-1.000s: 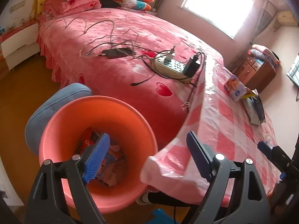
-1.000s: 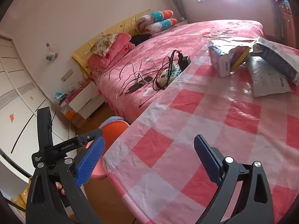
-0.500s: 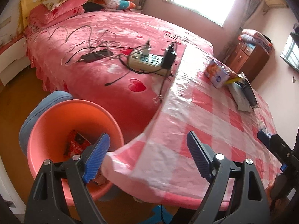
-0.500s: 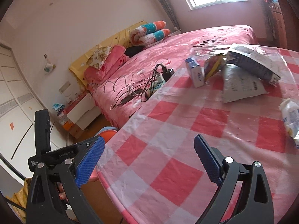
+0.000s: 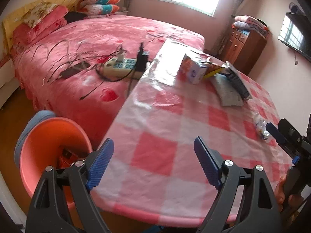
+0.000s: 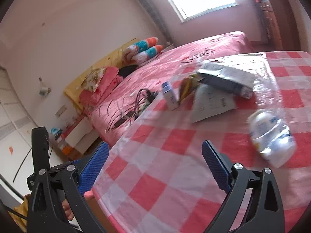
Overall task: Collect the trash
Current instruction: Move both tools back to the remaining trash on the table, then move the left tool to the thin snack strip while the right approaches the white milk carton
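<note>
1. Room: both views are swinging away from the orange bin [image 5: 52,136] and up over the table [image 5: 175,136]. A second ago the left view was looking straight down into the bin; now the bin is sitting at the lower left edge, beside the table's near corner, with red packaging [image 5: 66,156] lying inside. Judgement: one drop-off is finished and the next pick-up is beginning.

2. Bed [image 5: 101,44]: standing just beyond the table, pink cover, carrying a power strip [image 5: 120,66] and tangled cables.

3. Table: wearing a pink-and-white checked cloth under glossy plastic, bare across the near squares.

4. Wooden cabinet [image 5: 246,46]: standing by the far wall under folded blankets.

5. Left hand-held gripper [image 5: 152,162]: jaws standing wide, carrying nothing, hovering over the near table edge.

6. Right hand-held gripper [image 6: 153,165]: jaws likewise wide and carrying nothing, hovering above the cloth and turning toward the remaining trash.

7. Trash, far cluster: a dark flat packet [image 6: 225,79] resting on a grey mailer bag [image 6: 211,104], with a small carton [image 6: 171,97] standing just beside them.

8. Trash, nearest: a crushed clear plastic bottle [image 6: 272,137] lying on its side just ahead and right of the right hand-held gripper; probably the next item, though blurred.
</note>
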A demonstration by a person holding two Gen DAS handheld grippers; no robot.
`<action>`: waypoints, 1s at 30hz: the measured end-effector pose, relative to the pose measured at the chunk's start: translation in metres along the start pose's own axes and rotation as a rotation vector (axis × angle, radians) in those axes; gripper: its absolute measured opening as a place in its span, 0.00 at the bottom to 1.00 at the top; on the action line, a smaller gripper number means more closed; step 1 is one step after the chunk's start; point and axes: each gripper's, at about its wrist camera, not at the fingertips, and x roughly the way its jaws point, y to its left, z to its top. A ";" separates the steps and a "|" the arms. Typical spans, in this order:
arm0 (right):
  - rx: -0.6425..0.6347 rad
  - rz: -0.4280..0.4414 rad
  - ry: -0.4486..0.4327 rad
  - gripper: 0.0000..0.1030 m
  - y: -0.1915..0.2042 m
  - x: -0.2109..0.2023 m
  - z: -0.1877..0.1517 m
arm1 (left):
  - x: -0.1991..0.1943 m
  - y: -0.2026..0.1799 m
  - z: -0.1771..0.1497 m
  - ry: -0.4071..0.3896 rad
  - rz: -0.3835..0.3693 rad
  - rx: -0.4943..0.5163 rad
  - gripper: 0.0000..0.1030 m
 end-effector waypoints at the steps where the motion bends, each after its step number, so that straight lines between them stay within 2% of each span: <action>1: 0.007 -0.006 -0.011 0.92 -0.005 -0.003 0.002 | 0.000 -0.006 0.003 -0.004 -0.003 0.008 0.83; 9: 0.079 -0.079 -0.113 0.93 -0.052 -0.036 0.020 | 0.008 -0.073 0.061 -0.076 -0.077 0.068 0.83; 13: 0.104 -0.126 -0.159 0.93 -0.077 -0.049 0.026 | 0.026 -0.109 0.096 -0.108 -0.110 0.055 0.83; 15: 0.134 -0.130 -0.171 0.93 -0.090 -0.054 0.028 | 0.043 -0.128 0.115 -0.112 -0.098 0.048 0.83; 19: 0.186 -0.133 -0.180 0.93 -0.110 -0.059 0.028 | 0.082 -0.148 0.147 -0.075 -0.104 -0.008 0.83; 24: 0.215 -0.129 -0.178 0.93 -0.127 -0.063 0.027 | 0.140 -0.167 0.183 -0.001 -0.053 -0.079 0.83; 30: 0.233 -0.120 -0.186 0.93 -0.135 -0.072 0.026 | 0.190 -0.172 0.199 0.083 0.023 -0.118 0.82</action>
